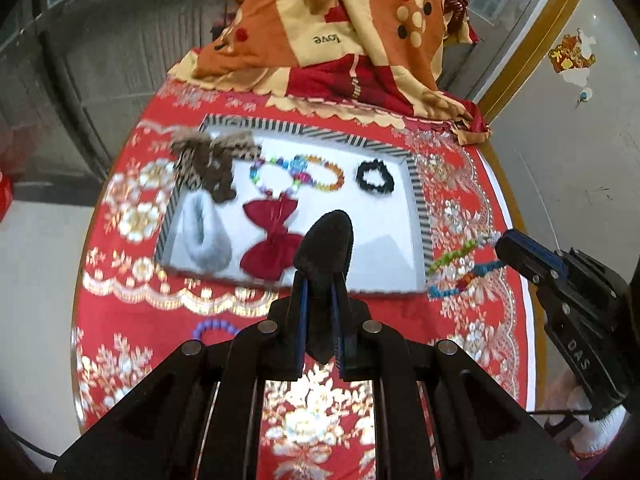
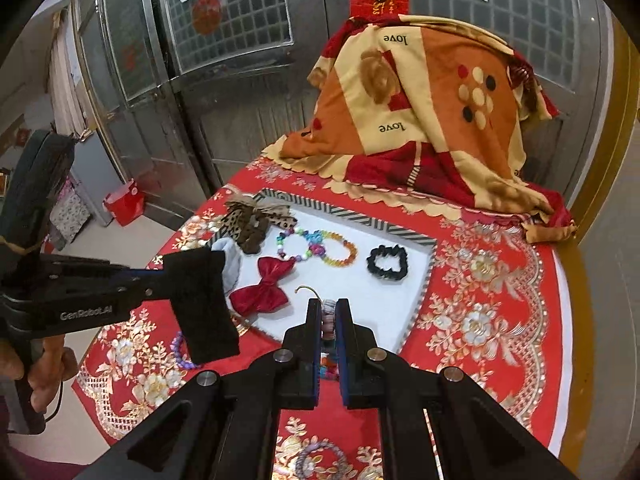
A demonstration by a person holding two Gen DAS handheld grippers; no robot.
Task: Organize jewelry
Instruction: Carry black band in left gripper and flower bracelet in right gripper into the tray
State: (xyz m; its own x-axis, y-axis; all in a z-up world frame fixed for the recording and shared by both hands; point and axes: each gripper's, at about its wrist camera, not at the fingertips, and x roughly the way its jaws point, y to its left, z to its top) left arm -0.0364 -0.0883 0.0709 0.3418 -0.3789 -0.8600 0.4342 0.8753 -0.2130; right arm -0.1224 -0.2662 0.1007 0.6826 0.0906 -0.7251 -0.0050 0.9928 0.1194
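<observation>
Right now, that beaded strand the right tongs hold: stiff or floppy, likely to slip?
Probably floppy: the beaded strand droops in loose curves from the right tongs onto the tablecloth. Likely light, since it hangs from one pinch point. The round beads look smooth, so it may slide between the pads.

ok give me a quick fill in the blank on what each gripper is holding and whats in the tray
1. The left gripper is shut on a ____ fabric piece.
2. The right gripper holds a beaded bracelet near the tray's ____ edge.
3. The velvet bow in the tray is ____.
4. The black scrunchie lies ____ the tray.

Missing words: black; right; red; inside
</observation>
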